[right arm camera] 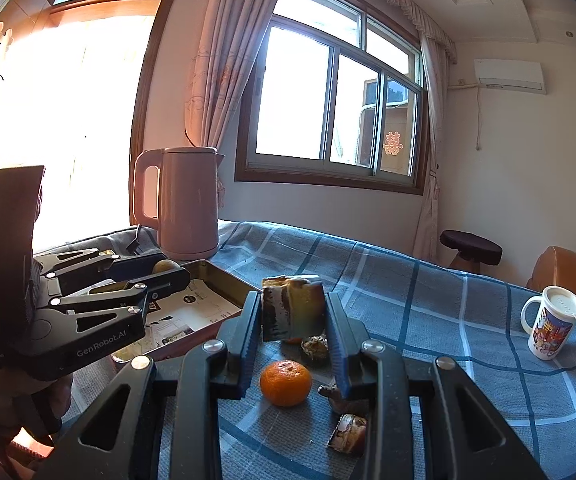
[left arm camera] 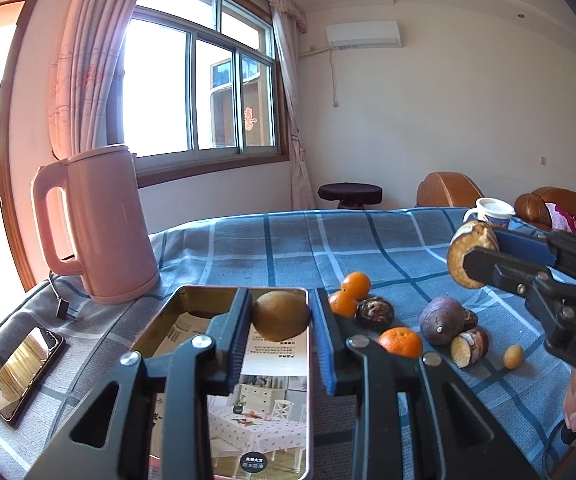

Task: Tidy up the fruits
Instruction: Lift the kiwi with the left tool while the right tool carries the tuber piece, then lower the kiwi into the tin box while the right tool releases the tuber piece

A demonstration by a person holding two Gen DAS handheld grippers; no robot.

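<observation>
My left gripper (left arm camera: pixel 282 300) is shut on a round brown-green fruit (left arm camera: pixel 280 316), held over the far end of an open metal tin (left arm camera: pixel 200 298). To the right, my right gripper (left arm camera: pixel 481 250) is shut on a cut fruit piece (left arm camera: pixel 467 248) with a pale face, above the table. On the blue checked cloth lie three oranges (left arm camera: pixel 401 342), a dark wrinkled fruit (left arm camera: pixel 373 312), a purple fruit (left arm camera: pixel 441 320), another cut piece (left arm camera: pixel 467 346) and a small yellow fruit (left arm camera: pixel 513 356). The right wrist view shows my right gripper (right arm camera: pixel 292 304) gripping the cut piece (right arm camera: pixel 291 312) above an orange (right arm camera: pixel 286 383); the left gripper (right arm camera: pixel 168 270) is over the tin (right arm camera: pixel 228 278).
A pink kettle (left arm camera: pixel 104 224) stands behind the tin at the left, its plug (left arm camera: pixel 64 308) on the cloth. A phone (left arm camera: pixel 24 372) lies at the near left edge. A lidded printed mug (right arm camera: pixel 551 328) stands at the far right. A stool and brown sofa are beyond the table.
</observation>
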